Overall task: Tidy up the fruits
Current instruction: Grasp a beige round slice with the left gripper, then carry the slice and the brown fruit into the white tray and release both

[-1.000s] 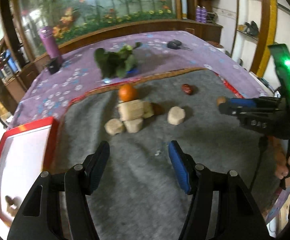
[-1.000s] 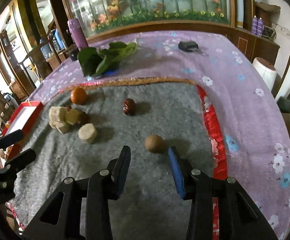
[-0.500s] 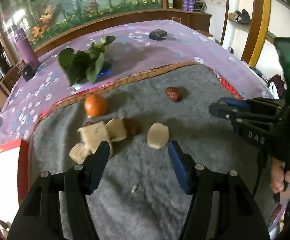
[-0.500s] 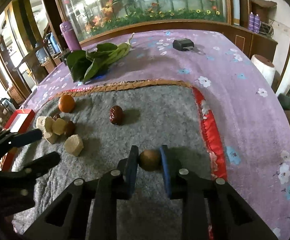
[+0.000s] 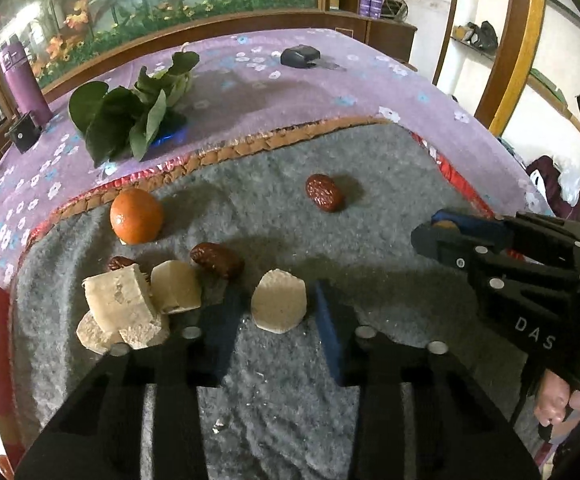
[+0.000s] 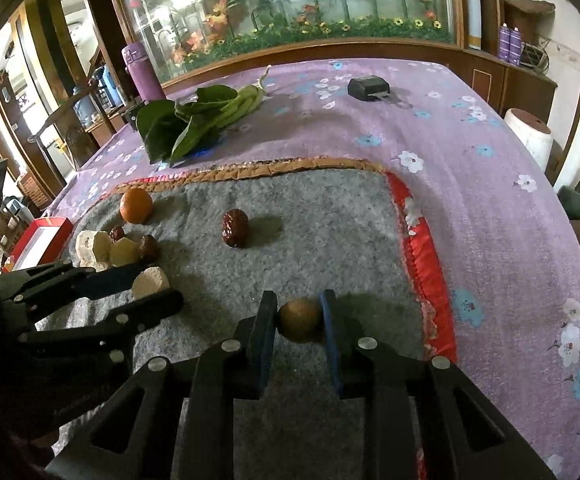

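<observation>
On the grey mat (image 5: 369,240), a pale cut chunk (image 5: 278,306) lies between the fingers of my left gripper (image 5: 280,312). Its jaws are closing, and a thin gap still shows on each side of the chunk. My right gripper (image 6: 298,320) is shut on a small round brown fruit (image 6: 299,320) that rests on the mat; the left wrist view shows this gripper (image 5: 441,226) at the right. Loose on the mat are an orange (image 5: 136,216), a red date (image 5: 323,193), another date (image 5: 216,260) and a pile of pale chunks (image 5: 122,304).
A red-rimmed white tray (image 6: 42,240) sits off the mat's left edge. Leafy greens (image 5: 130,116), a black key fob (image 5: 299,56) and a purple bottle (image 5: 24,80) lie farther back on the purple flowered cloth. A hand (image 5: 561,404) holds the right gripper's handle.
My left gripper has moved forward and down to the lone pale chunk, and its jaws have narrowed around it. The right gripper shut on the brown fruit and has stayed put since.
</observation>
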`<state>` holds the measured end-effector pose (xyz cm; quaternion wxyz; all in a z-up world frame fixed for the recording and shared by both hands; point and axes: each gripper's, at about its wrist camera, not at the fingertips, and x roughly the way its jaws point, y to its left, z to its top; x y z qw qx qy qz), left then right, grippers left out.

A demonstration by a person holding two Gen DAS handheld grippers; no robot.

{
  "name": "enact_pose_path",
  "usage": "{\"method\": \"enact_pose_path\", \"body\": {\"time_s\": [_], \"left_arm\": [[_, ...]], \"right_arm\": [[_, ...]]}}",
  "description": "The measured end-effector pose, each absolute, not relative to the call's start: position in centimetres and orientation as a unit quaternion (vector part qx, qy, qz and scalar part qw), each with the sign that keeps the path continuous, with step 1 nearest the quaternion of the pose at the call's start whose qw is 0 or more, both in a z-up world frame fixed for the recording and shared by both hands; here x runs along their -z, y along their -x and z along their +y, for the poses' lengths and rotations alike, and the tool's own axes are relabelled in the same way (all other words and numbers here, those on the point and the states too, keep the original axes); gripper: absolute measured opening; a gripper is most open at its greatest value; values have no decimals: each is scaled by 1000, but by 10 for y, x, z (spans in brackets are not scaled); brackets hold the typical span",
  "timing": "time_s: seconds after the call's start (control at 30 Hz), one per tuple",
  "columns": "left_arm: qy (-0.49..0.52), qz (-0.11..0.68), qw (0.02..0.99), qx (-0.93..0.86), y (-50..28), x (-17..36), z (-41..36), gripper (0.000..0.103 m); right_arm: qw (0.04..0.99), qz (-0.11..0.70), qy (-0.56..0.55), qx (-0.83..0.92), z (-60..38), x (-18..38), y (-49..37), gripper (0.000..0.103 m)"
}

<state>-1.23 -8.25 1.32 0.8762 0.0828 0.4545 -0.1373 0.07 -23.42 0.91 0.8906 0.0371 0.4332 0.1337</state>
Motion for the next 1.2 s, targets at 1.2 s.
{"method": "enact_pose_path", "body": {"time_s": [1.2], "left_arm": [[30,330,937,-114,149,-72,159,23]], "right_arm": [[863,382,13,-329,-13,-55,51,22]]}}
